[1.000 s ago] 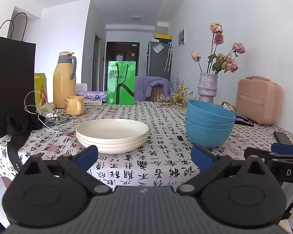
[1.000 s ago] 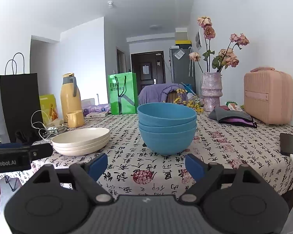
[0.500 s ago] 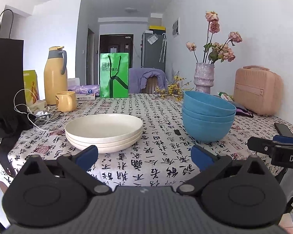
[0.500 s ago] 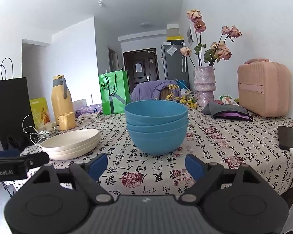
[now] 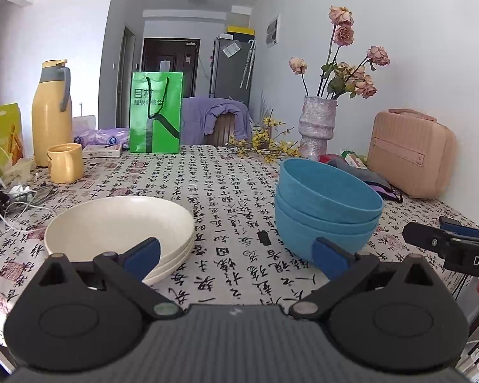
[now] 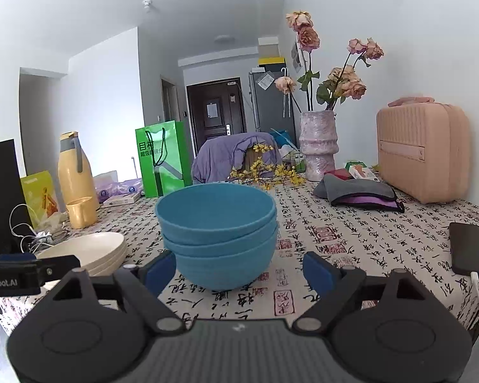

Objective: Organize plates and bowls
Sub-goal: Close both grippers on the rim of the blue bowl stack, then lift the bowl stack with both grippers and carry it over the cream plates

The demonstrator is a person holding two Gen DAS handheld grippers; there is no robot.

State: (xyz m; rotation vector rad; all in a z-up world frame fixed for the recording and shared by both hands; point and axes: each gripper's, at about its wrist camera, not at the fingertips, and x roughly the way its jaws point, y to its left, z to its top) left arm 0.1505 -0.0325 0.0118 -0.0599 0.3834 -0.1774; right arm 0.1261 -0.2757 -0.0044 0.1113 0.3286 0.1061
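Cream plates [image 5: 118,223], stacked three deep, are seen to the left of the blue bowls [image 5: 327,207], the landmark here; the two stacks are set apart on the tablecloth [image 5: 233,198]. The left gripper [image 5: 236,255] is held low at the near table edge with its jaws spread wide and nothing between them, one pad [image 5: 142,253] drawn up in front of the plate stack's near rim, the other in front of the bowls' base. Whether a pad touches either stack cannot be told. The bowls are nested three high and sit upright. To the right of the bowls, the right gripper [image 6: 239,269] is likewise released and empty, its pads straddling the bowl stack's lower part.

A likely risk is judged to be a pinch on only the top bowl's rim, by which the nested ones could be dragged or tipped; the cloth could also be bunched by a low approach. A phone [image 6: 469,247] on its cable, right of the bowls, could be snagged.

Behind the bowls a vase [image 5: 316,124] of dried roses and a pink case [image 5: 410,153] are found; far left of them, a yellow flask [image 5: 51,111] and mug [image 5: 65,162]. A hallway door is seen beyond.
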